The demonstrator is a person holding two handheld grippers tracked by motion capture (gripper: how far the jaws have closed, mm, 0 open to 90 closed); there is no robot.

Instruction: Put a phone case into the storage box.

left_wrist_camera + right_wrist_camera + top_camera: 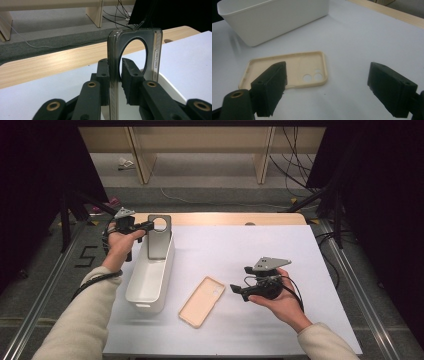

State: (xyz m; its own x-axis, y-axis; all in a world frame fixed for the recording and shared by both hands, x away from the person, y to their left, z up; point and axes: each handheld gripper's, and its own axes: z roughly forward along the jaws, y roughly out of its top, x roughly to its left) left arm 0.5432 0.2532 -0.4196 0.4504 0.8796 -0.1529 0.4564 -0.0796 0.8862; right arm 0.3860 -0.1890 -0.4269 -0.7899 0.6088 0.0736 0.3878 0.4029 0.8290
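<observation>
A dark grey translucent phone case (160, 237) stands upright with its lower end inside the white bin (150, 280) at the table's left. My left gripper (149, 225) is shut on the case's upper edge beside the round camera hole; in the left gripper view the case (114, 75) sits edge-on between the two black pads (130, 77). A beige phone case (202, 301) lies flat, hollow side up, on the white table sheet. My right gripper (234, 290) hovers just right of it, open, with nothing between its fingers; the beige case (294, 72) lies just ahead of the jaws.
The white sheet (270, 250) covers a wooden table whose far edge (225, 217) shows bare wood. Behind it are a grey floor, wooden bench legs and loose cables. Metal rails run along both sides of the table.
</observation>
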